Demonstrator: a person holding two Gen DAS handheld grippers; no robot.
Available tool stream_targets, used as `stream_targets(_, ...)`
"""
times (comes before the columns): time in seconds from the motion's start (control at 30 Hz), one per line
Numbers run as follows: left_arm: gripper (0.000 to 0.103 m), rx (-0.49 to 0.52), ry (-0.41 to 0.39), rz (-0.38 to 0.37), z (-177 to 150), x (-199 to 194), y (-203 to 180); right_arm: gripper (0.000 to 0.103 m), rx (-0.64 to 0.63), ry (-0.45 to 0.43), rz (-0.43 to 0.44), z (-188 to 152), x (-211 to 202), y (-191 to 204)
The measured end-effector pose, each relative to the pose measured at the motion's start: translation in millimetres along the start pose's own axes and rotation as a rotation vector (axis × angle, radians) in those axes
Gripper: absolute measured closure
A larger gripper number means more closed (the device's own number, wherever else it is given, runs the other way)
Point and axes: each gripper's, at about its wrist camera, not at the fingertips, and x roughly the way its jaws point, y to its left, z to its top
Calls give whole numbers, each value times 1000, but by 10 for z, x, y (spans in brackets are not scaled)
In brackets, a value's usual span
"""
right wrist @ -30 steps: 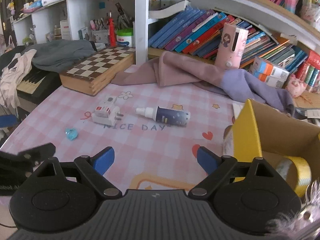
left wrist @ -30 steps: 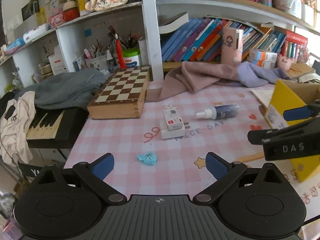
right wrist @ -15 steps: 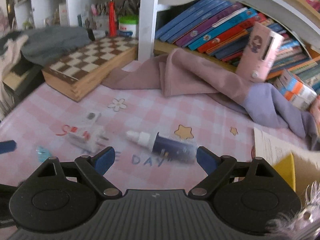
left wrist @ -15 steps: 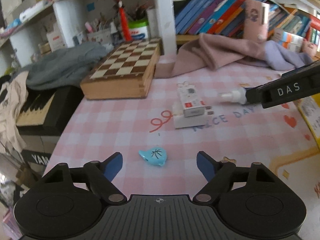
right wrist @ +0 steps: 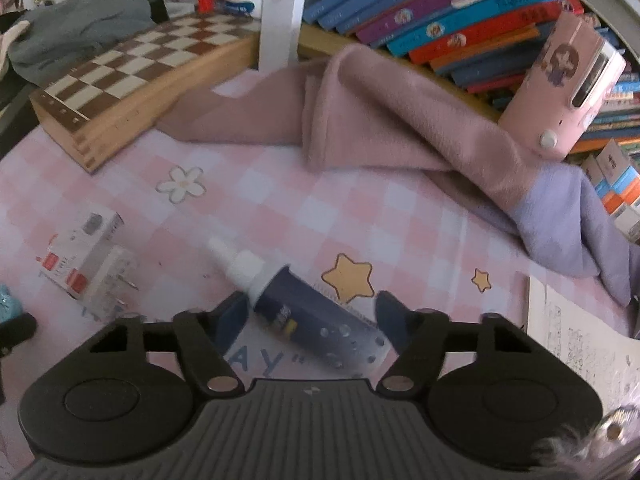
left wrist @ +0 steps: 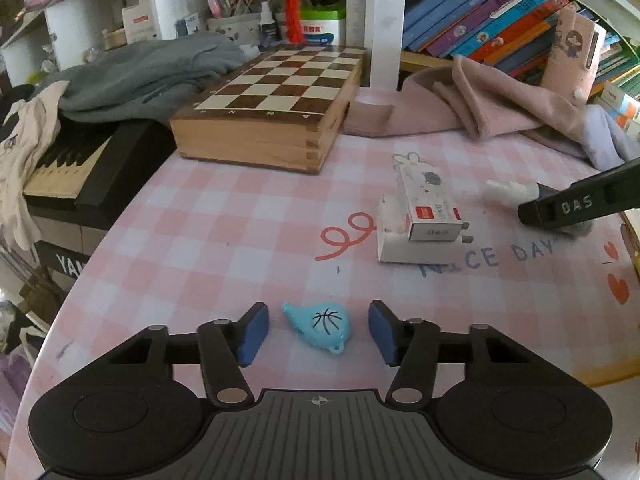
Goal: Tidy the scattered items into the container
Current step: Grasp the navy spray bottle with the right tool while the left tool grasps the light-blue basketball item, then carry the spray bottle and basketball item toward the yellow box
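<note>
A small blue drop-shaped charm [left wrist: 318, 327] lies on the pink checked tablecloth [left wrist: 224, 240]. My left gripper [left wrist: 316, 332] straddles it, its jaws closing, with a gap between the charm and each blue pad. A dark blue spray bottle [right wrist: 308, 314] with a white nozzle lies slantwise between the fingers of my right gripper [right wrist: 312, 316]. Those jaws are closing too, and I see no pad pressing on the bottle. A white plug adaptor with a small box on top [left wrist: 420, 220] lies between the two spots. The container is out of view.
A wooden chess box [left wrist: 272, 116] stands at the back left, beside grey clothing [left wrist: 140, 72] and a keyboard [left wrist: 68, 172]. Pink and lilac cloth [right wrist: 400, 128] lies below the bookshelf [right wrist: 460, 28]. A printed sheet [right wrist: 572, 320] lies at the right.
Both grippers have come down toward the table and narrowed. The left now straddles the blue charm. The right has swung away from the yellow box and now sits over the spray bottle.
</note>
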Motion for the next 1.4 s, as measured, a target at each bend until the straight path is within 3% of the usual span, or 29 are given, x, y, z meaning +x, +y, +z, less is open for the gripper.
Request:
stream_targets(0.13, 69, -1, -7, 2, 11, -2, 7, 58, -15, 8, 27, -9, 4, 22)
stream_targets(0.23, 71, -4, 0, -7, 17, -9, 25, 72, -18, 14, 48, -11, -11, 50)
stream_targets(0.57, 72, 3, -14, -64, -5, -249, 23, 73, 54, 34, 142, -202, -184, 137)
stream_targets(0.77, 72, 6, -22, -81, -55, -391, 38, 72, 13, 26, 130, -261, -214, 205)
stream_targets(1.0, 72, 3, -29, -99, -116, -588, 90, 73, 52, 18, 128, -294, -221, 175)
stream_targets(1.4, 72, 19, -99, -179, -190, -1149, 178, 73, 134, -94, 172, -566, -1097, 307)
